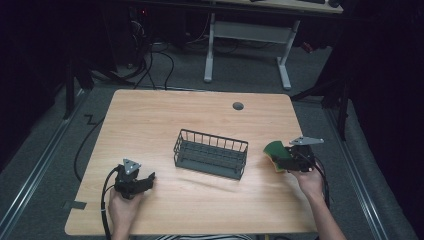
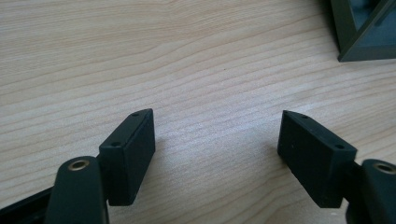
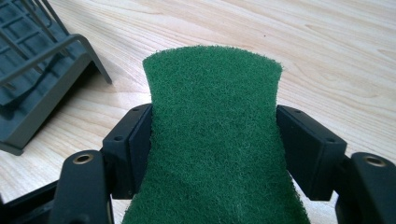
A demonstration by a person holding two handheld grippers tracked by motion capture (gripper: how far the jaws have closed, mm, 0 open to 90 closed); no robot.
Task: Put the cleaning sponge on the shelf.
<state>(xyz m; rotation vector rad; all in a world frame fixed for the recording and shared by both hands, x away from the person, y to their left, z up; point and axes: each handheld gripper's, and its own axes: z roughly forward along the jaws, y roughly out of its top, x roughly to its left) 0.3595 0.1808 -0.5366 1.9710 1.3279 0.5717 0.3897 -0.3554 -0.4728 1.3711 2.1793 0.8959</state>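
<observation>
Both forearms come in over the near edge of the wooden table (image 1: 150, 115), each hand gripping a black tool. Near the table's front left corner, the left gripper (image 1: 145, 181) rests low over bare wood, its jaws spread wide apart with nothing between them; its own camera shows only wood grain in the gap, and a corner of the basket off at the upper right. A black cable trails from it back over the near edge.

Toward the right edge, the right gripper (image 1: 276, 162) has its jaws clamped on a sponge (image 1: 274, 152), green scouring side up with a sliver of yellow showing underneath. From that gripper's camera the green pad (image 3: 215, 140) is squeezed from both sides, so it narrows between the jaws and flares out beyond them. It is held just beside the basket's right end, apart from it.

A dark wire basket (image 1: 211, 153) stands in the middle of the table, between the two grippers. At the far edge there is a round cable hole (image 1: 238, 106).
</observation>
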